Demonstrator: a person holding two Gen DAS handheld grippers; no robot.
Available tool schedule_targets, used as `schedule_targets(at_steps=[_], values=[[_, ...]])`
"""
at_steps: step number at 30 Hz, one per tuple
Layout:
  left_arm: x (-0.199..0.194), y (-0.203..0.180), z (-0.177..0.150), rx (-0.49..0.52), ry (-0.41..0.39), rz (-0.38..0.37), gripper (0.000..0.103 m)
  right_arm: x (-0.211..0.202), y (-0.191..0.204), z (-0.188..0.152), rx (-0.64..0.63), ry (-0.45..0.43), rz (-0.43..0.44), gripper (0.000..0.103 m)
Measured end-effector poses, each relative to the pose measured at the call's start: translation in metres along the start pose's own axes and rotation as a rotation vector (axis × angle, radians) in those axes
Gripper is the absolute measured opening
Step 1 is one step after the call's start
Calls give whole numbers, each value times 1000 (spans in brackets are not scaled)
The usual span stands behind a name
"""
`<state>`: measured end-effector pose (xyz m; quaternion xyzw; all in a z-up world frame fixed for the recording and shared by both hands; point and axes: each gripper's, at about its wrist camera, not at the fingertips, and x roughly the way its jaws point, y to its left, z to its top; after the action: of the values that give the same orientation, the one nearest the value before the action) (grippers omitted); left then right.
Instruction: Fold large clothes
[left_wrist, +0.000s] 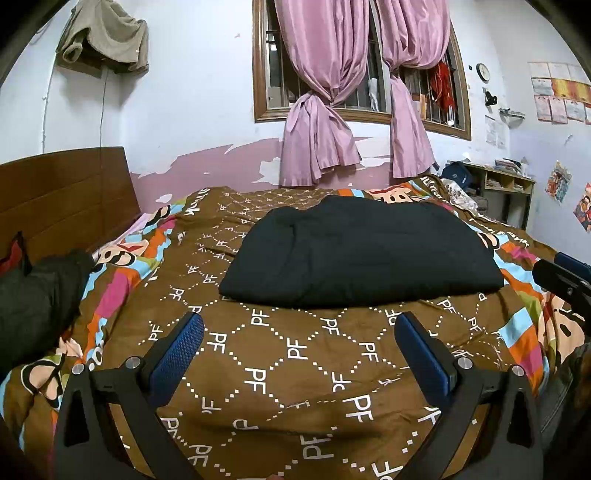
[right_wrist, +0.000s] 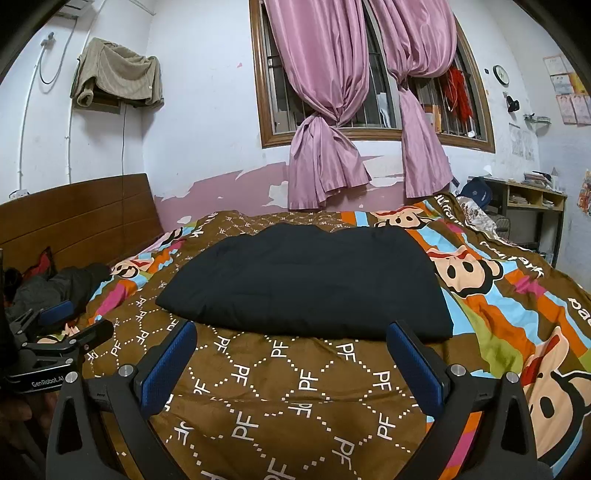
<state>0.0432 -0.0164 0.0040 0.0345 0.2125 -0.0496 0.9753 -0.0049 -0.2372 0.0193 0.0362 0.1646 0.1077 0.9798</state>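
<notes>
A black garment (left_wrist: 362, 251) (right_wrist: 306, 280) lies folded into a thick rectangle on the brown patterned bedspread (left_wrist: 295, 369) (right_wrist: 295, 387). My left gripper (left_wrist: 299, 321) hovers open over the bedspread, a little short of the garment's near edge, nothing between its blue pads. My right gripper (right_wrist: 291, 330) is open too, its right fingertip close to the garment's near right corner. In the right wrist view the left gripper (right_wrist: 77, 321) shows at the left edge. In the left wrist view the right gripper (left_wrist: 565, 273) shows at the right edge.
A dark heap of clothes (left_wrist: 40, 291) (right_wrist: 55, 288) lies at the bed's left by the wooden headboard (left_wrist: 66, 195). Pink curtains (left_wrist: 332, 92) hang over a barred window behind the bed. A desk with shelves (left_wrist: 506, 184) stands at the far right.
</notes>
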Motion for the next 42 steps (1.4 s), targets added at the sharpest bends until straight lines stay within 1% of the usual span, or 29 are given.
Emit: schedule_targets(at_steps=[18,42], values=[[3,2,-4,18,7,7,101,0,7,-5,0,3,1,103],[4,6,-7,25,12,2,101,1,6,-4,3,8,3,103]])
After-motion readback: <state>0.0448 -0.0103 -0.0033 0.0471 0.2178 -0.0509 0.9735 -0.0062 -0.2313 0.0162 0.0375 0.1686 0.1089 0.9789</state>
